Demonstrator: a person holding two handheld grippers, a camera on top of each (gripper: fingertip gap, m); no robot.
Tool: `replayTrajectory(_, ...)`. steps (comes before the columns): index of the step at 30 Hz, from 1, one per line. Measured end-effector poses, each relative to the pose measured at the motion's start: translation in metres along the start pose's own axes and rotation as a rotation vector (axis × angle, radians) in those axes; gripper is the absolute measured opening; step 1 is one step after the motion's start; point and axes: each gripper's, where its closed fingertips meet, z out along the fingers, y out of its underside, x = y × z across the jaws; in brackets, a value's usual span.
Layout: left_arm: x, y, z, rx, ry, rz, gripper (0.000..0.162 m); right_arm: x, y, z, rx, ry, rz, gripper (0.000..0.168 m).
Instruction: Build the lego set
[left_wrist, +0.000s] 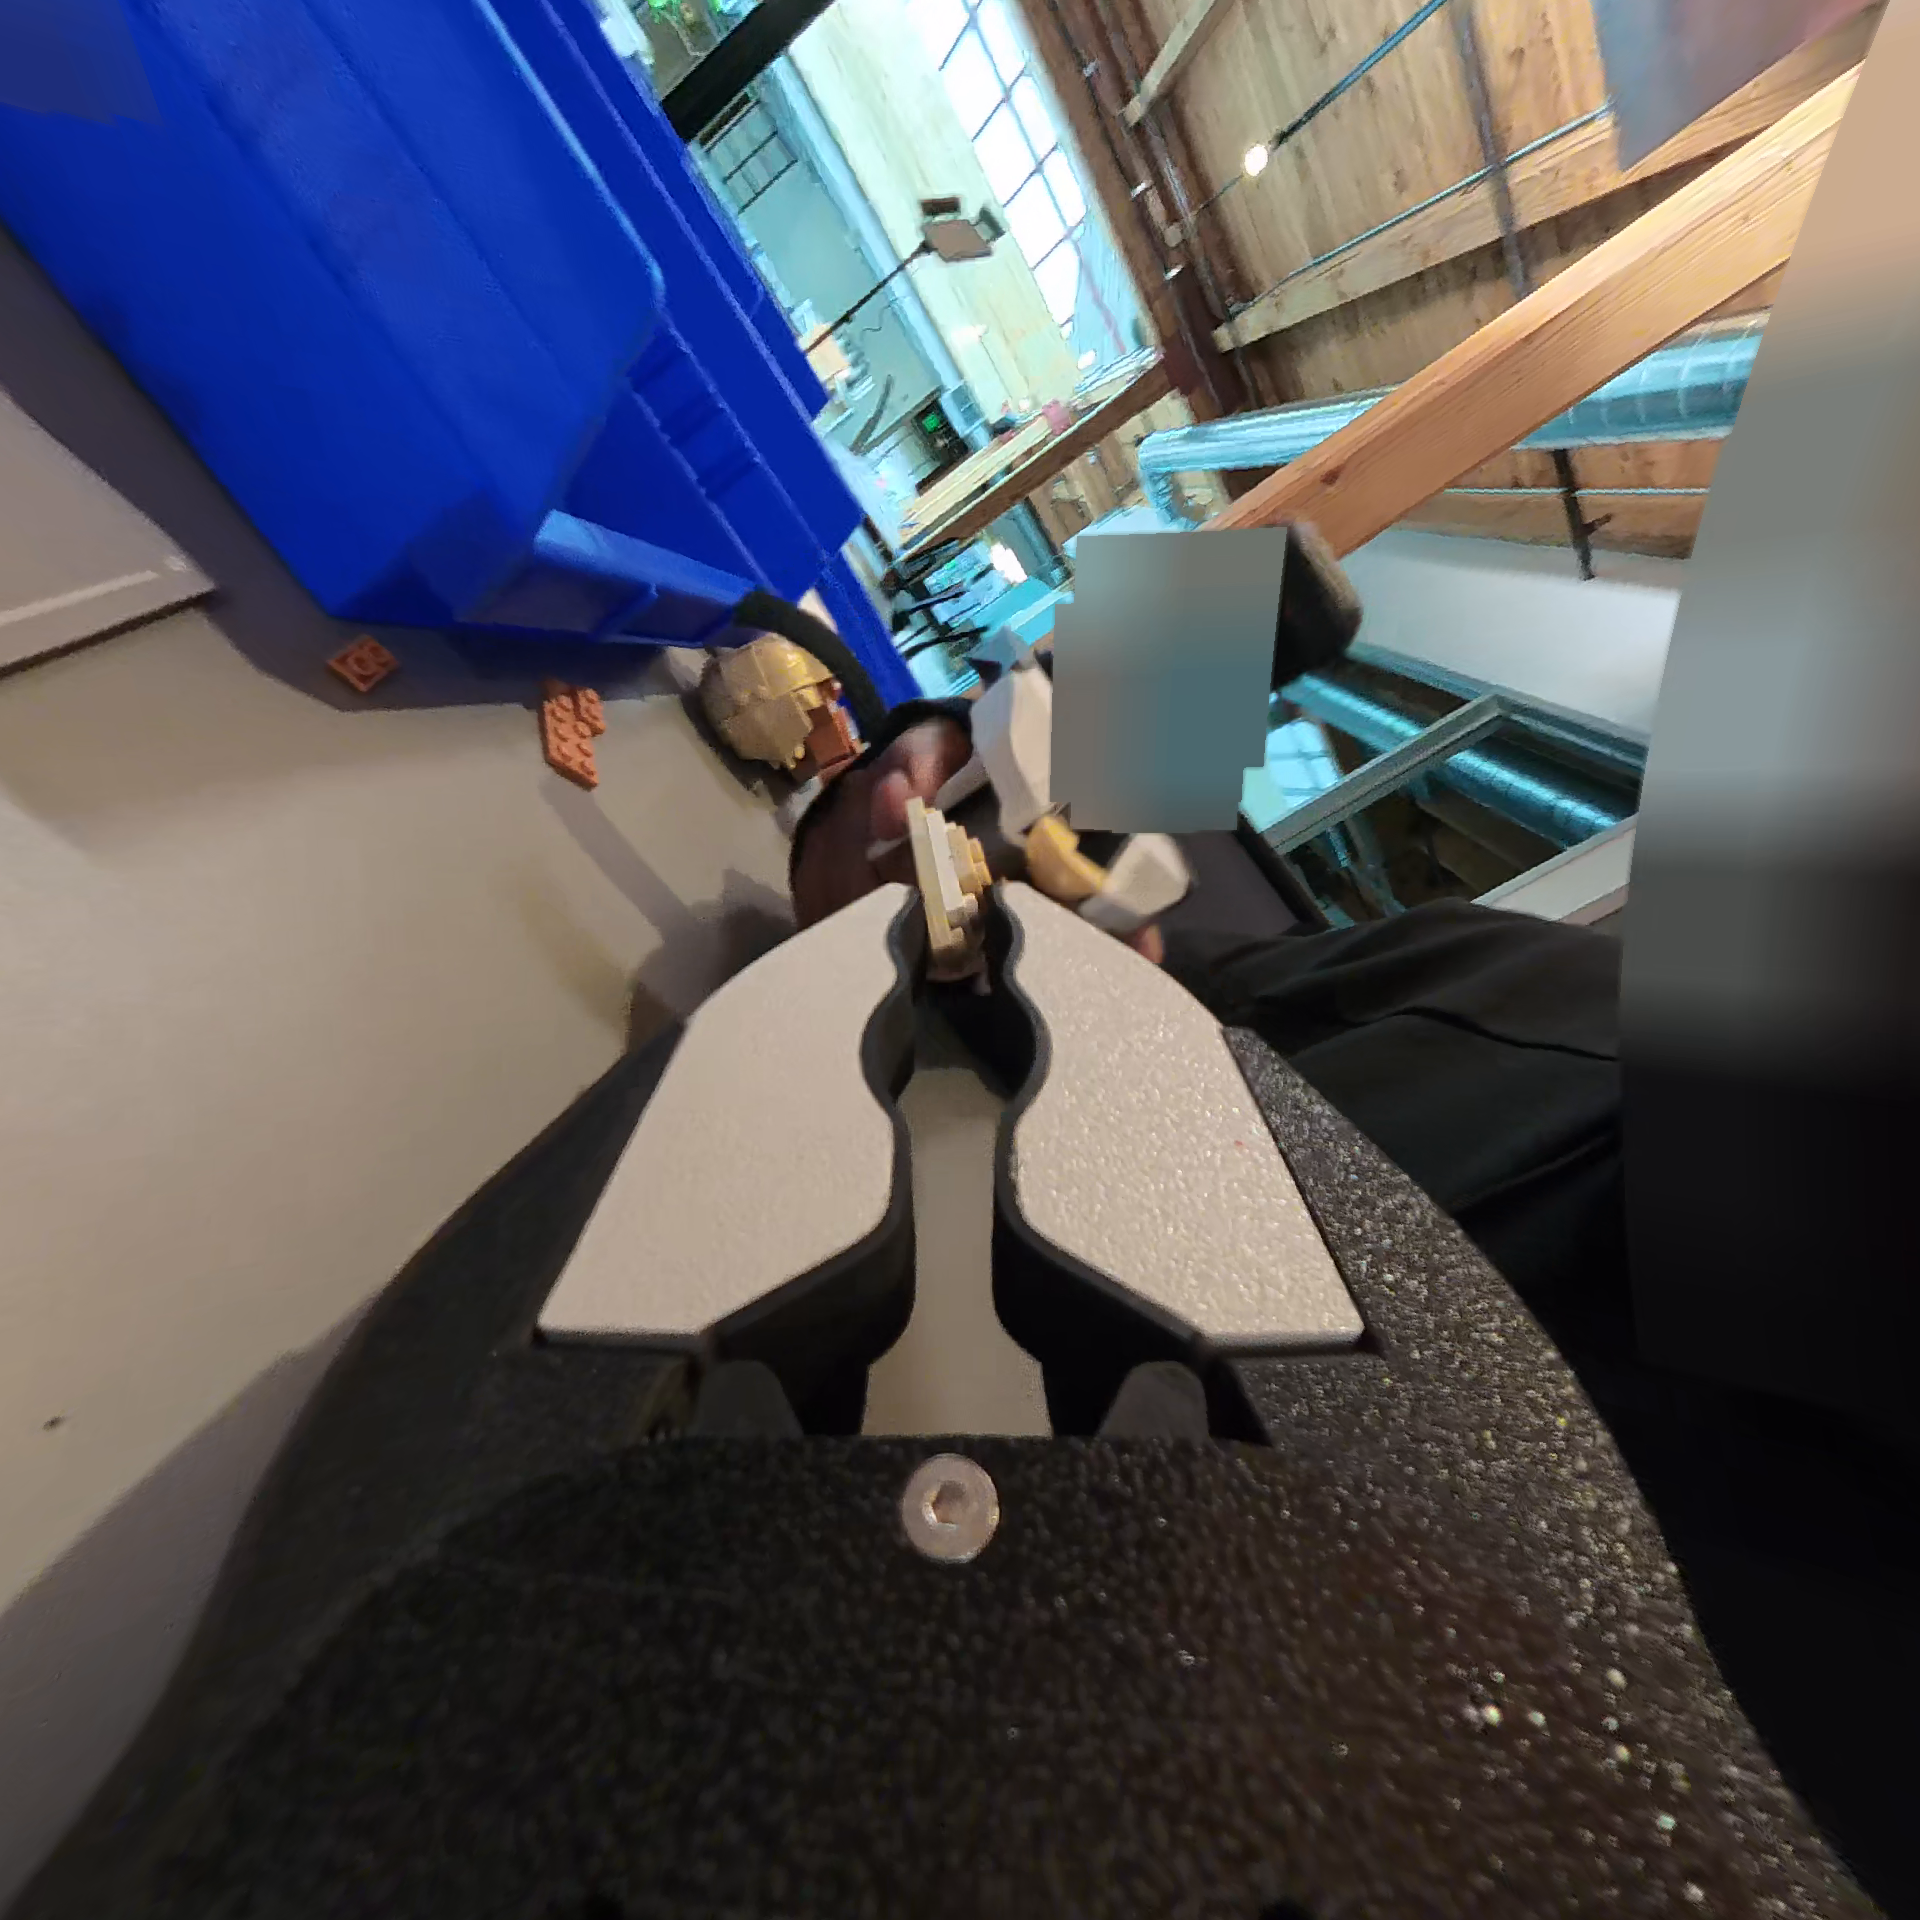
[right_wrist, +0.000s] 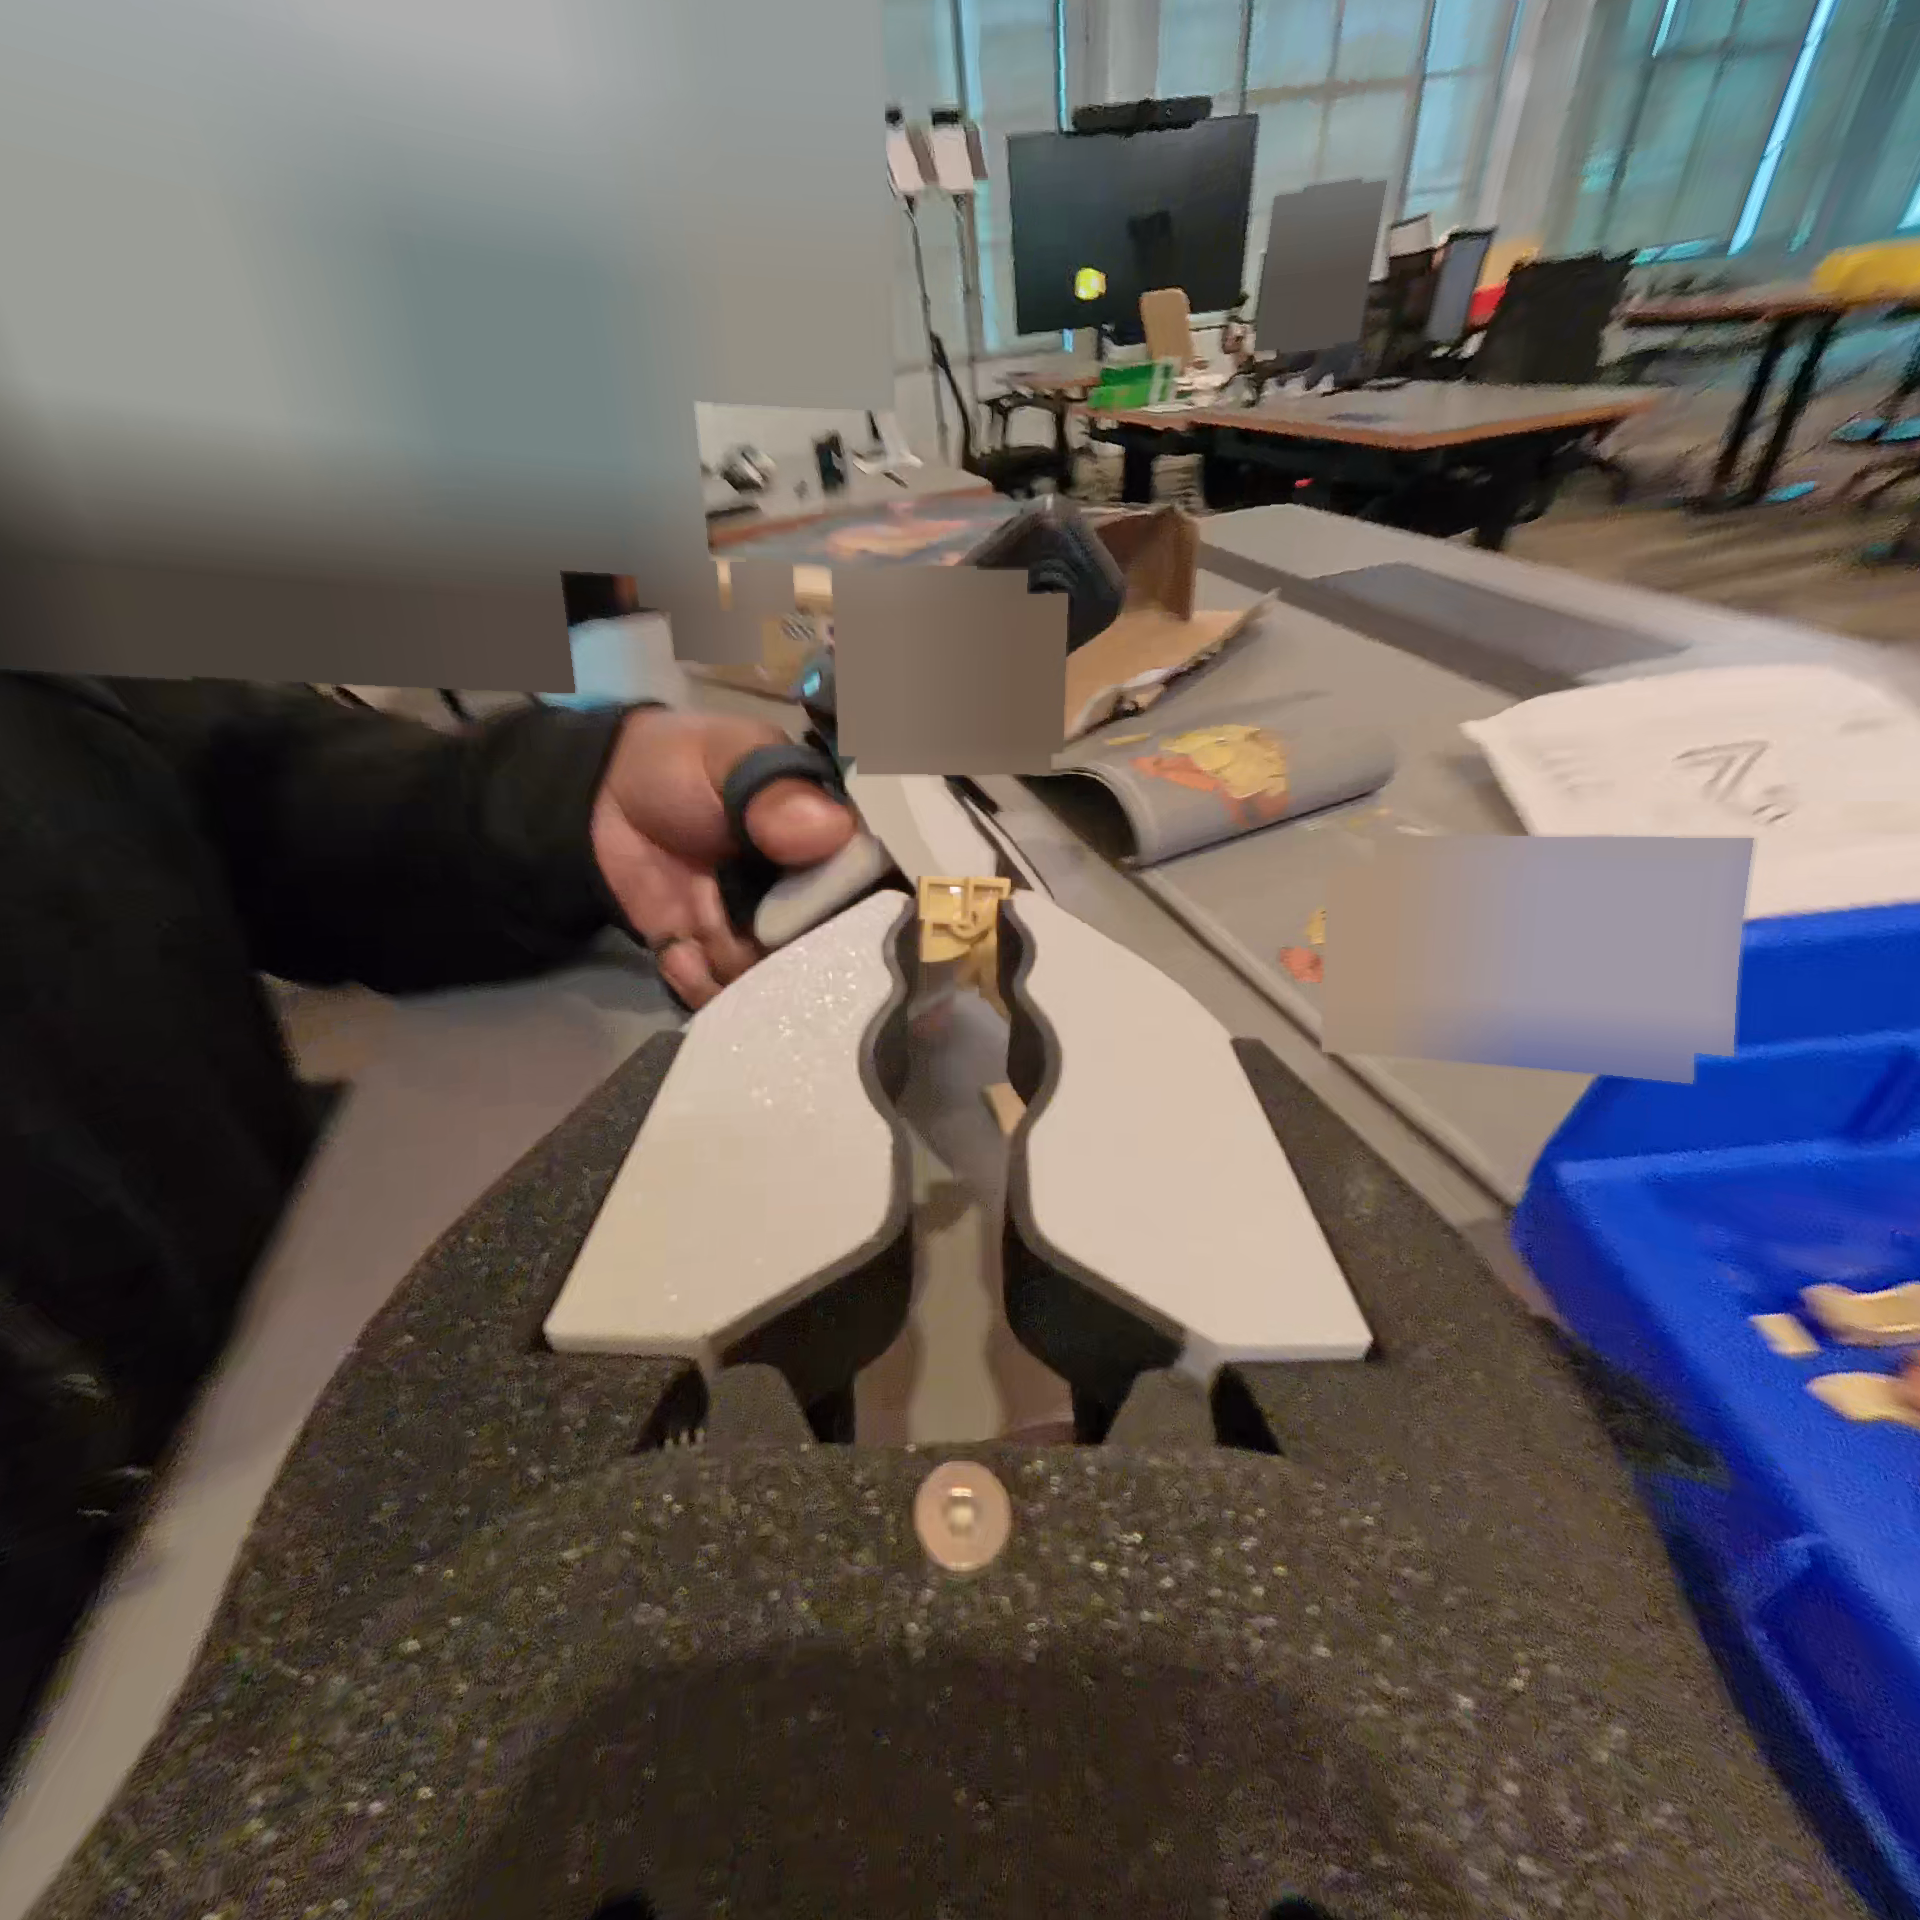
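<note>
The left gripper has its jaws drawn nearly together, pinching a small stack of tan plates edge-on between the fingertips; the stack stands out past the tips toward 12 o'clock. Just beyond it, at about 1 o'clock, the right gripper shows with a gold piece at its tips, close to the stack, though contact between them cannot be told. In the right wrist view that gripper's jaws are likewise narrowed, clamped on the gold piece, whose hollow underside faces the camera. A hand sits at 10 o'clock. A partly built gold model and two brown plates lie on the grey table near a blue bin, at 11 o'clock.
</note>
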Motion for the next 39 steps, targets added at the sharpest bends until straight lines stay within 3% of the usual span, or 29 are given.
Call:
replayTrajectory(9, -0.028, 0.046, 0.007, -0.338, -0.264, 0.176, 0.011, 0.015, -0.003, -0.013, 0.106, -0.138, 0.46, 0.001)
replayTrajectory(18, -0.035, 0.052, 0.008, -0.393, -0.318, 0.191, 0.013, 0.026, 0.015, -0.012, 0.016, -0.067, 0.492, 0.0)
replayTrajectory(23, -0.038, 0.055, 0.009, -0.424, -0.362, 0.241, 0.033, 0.025, 0.02, -0.01, -0.022, -0.063, 0.507, 0.0)
replayTrajectory(28, -0.034, 0.033, 0.007, -0.356, -0.429, 0.404, 0.039, 0.026, 0.02, -0.011, -0.02, -0.067, 0.54, 0.0)
replayTrajectory(33, -0.016, 0.007, 0.007, -0.268, -0.45, 0.776, 0.039, 0.021, 0.021, -0.009, -0.026, -0.104, 0.601, 0.0)
replayTrajectory(39, -0.011, 0.015, 0.013, -0.314, -0.414, 1.006, 0.018, 0.008, 0.023, -0.005, -0.047, -0.17, 0.671, 0.0)
